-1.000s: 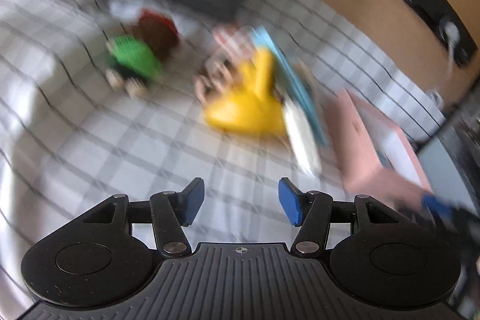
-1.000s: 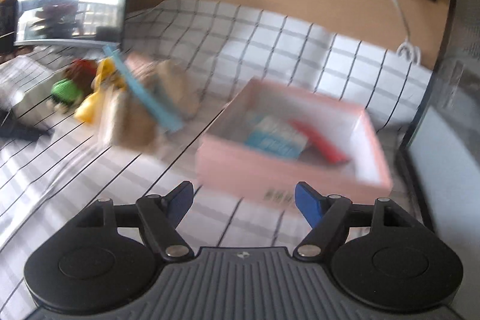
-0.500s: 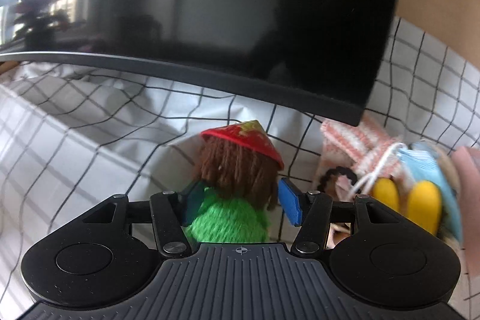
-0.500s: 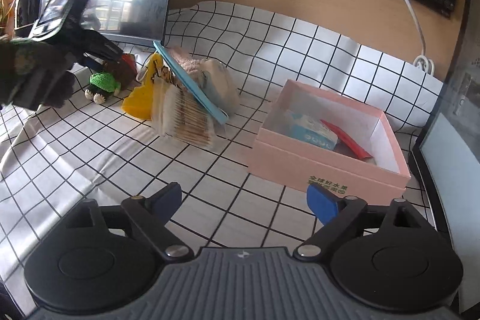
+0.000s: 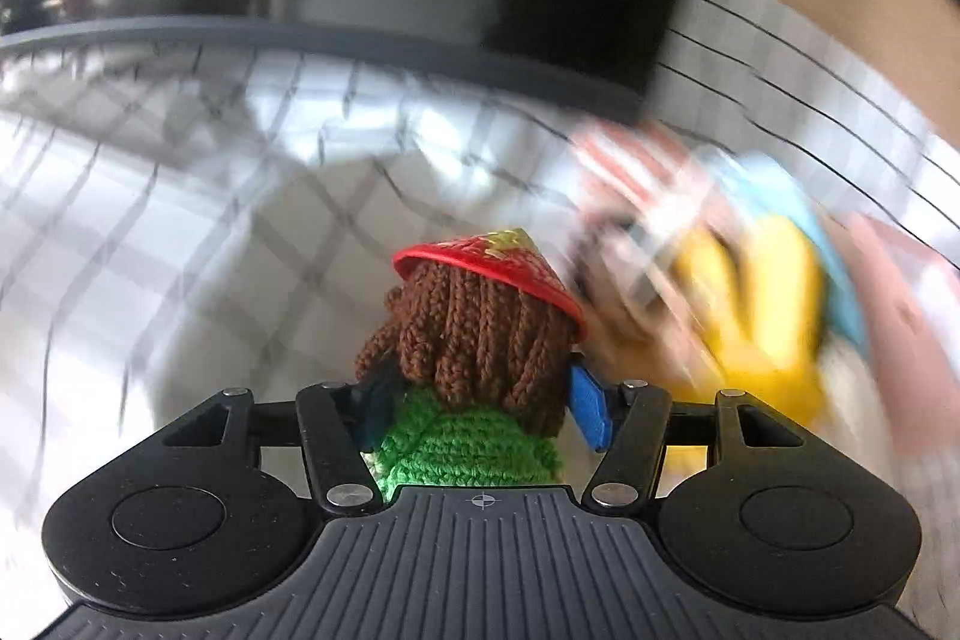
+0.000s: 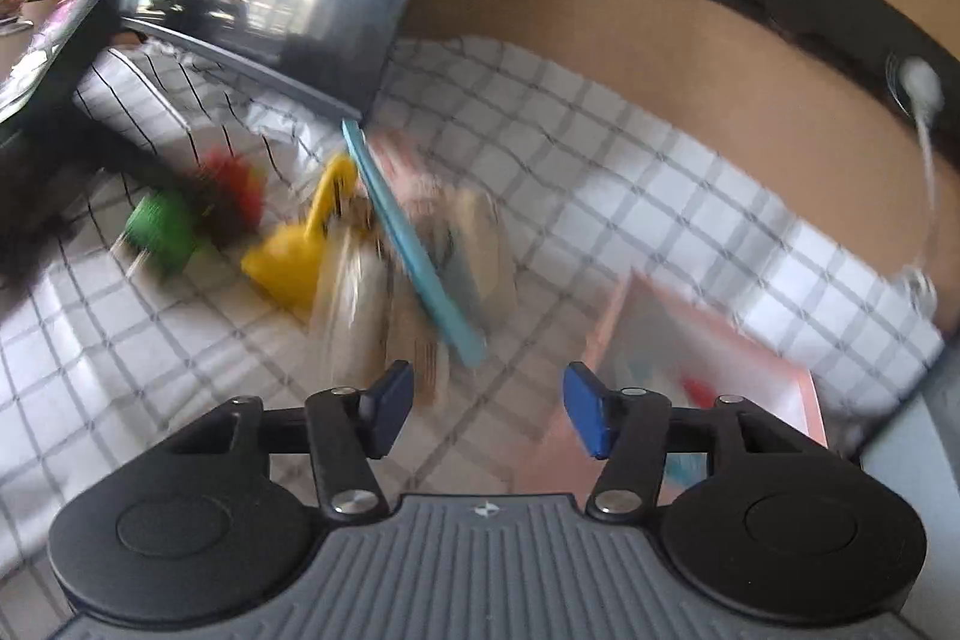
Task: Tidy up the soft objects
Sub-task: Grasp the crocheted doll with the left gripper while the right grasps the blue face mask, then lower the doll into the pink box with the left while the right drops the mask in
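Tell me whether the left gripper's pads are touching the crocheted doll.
Cannot tell. In the left wrist view the crocheted doll sits between the left gripper's wide jaws, but its yarn hides the pad faces.

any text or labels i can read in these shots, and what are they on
None can be read in either view.
pink box: motion blur smears its side, so any print there is unreadable.
crocheted doll: the red hat carries a yellow pattern, not legible as writing.
blue-edged packet: blurred, no lettering can be made out.
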A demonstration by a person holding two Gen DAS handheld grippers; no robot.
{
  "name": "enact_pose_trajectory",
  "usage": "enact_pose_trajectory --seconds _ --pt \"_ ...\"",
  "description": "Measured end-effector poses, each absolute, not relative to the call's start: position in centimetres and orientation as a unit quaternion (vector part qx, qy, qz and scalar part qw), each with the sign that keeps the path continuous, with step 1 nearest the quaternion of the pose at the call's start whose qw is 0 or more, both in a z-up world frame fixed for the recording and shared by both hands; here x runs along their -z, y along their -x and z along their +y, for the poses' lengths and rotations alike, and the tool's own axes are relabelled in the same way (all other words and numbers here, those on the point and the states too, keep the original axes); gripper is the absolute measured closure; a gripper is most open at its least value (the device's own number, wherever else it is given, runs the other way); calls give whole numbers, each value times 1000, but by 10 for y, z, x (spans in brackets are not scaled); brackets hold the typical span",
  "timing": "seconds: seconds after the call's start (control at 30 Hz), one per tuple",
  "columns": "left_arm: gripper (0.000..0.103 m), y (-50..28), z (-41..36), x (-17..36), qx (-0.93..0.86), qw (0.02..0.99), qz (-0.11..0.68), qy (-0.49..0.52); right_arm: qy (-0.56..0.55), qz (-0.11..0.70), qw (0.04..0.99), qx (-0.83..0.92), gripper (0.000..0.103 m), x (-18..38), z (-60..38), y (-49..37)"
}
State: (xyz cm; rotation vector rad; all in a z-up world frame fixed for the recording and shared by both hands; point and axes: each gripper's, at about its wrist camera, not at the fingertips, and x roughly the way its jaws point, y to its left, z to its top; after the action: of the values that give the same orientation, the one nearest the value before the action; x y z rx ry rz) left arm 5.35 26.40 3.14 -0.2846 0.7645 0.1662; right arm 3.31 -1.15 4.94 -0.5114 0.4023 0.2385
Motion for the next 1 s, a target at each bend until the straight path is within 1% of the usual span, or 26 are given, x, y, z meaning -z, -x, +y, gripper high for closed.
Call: enact_pose_trajectory --seconds 0.1,0.23,0.3,0.4,0.6,0.83,1.0 --pt "40 -3 241 -31 -55 909 376 171 265 182 937 -141 50 -53 10 -54" --pt "40 50 215 -26 -27 898 381 219 293 176 927 -154 51 -41 46 -86" --pt "39 65 204 -25 -22 896 382 223 306 181 922 -153 55 -33 60 -101" --pt "39 76 193 -26 -15 900 382 209 331 181 915 -141 58 -22 80 -118" --pt "39 81 197 -20 -11 895 387 223 320 203 917 -123 98 -29 78 -128" --pt "39 71 189 -23 -8 897 395 196 216 182 946 -162 99 -87 18 -55" --pt "39 54 174 -22 17 894 403 193 169 203 952 -156 99 -98 -37 -13"
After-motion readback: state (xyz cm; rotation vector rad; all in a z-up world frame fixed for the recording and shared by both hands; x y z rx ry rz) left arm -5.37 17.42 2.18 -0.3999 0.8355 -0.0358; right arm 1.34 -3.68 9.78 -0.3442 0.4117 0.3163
